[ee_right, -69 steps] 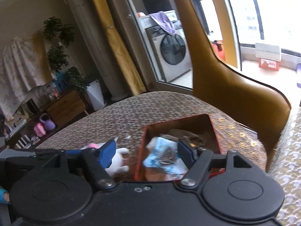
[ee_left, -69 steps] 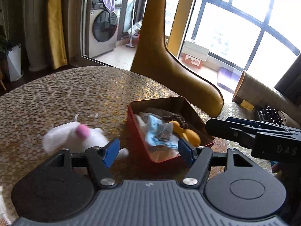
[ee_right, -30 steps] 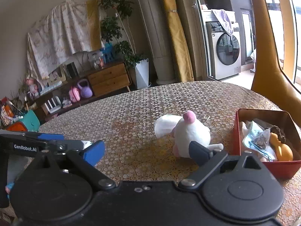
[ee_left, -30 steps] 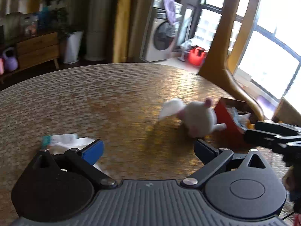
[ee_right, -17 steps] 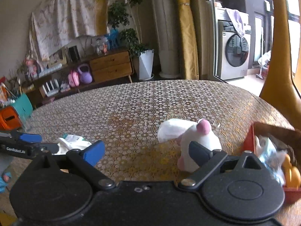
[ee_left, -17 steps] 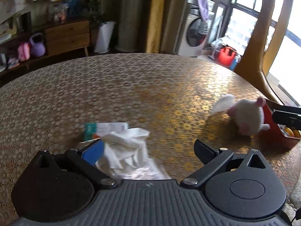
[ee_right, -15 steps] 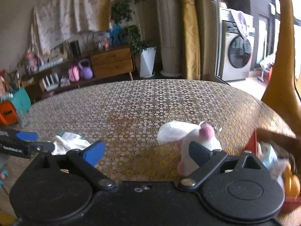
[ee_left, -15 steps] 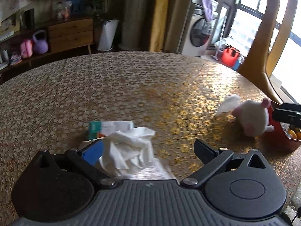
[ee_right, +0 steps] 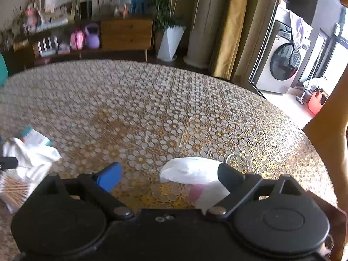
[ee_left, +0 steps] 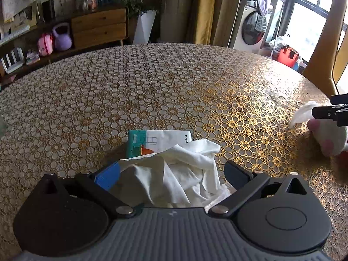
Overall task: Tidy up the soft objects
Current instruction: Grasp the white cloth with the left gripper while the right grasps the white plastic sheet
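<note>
1. Daylight pours in from the windows (ee_left: pixel 313 19) on the right, blown out to white.
2. The table (ee_left: pixel 174 82) glints gold toward that side and looks duller on the left.
3. The right wrist view is smeared by motion blur; the left is sharper.
4. Both views bow at the edges.

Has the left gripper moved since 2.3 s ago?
Yes. The left gripper swung left, away from the plush, and now sits over the white cloth on the table.

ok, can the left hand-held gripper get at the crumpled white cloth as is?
Probably yes: the left hand-held gripper is open, the crumpled white cloth lies between its fingers, and nothing blocks it.
</note>
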Action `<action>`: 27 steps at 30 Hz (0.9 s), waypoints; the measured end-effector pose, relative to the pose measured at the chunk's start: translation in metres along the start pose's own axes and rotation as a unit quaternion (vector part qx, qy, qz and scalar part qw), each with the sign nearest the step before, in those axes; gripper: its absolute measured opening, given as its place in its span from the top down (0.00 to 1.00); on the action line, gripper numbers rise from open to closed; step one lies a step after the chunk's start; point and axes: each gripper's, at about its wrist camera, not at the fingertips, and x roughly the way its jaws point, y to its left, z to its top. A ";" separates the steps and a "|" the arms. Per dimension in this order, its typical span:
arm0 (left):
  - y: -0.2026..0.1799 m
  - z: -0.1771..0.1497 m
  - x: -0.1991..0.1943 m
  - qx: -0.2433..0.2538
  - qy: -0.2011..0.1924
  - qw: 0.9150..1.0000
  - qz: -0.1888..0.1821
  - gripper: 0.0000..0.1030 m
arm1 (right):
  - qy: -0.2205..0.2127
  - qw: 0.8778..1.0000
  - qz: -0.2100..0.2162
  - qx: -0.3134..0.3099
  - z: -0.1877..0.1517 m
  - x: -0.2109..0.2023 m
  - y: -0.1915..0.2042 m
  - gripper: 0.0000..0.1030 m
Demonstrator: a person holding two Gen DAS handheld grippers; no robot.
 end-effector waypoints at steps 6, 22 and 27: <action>-0.005 -0.002 0.017 0.003 0.005 1.000 0.008 0.01 | 0.031 0.999 -0.036 -0.011 0.005 0.034 0.000 0.09; 0.000 -0.003 0.018 0.001 -0.024 0.999 0.048 0.44 | 0.044 0.993 -0.088 -0.060 -0.003 0.069 0.016 0.42; 0.004 -0.001 0.014 -0.011 -0.027 0.999 0.038 0.69 | 0.039 0.993 -0.087 -0.065 -0.004 0.066 0.018 0.61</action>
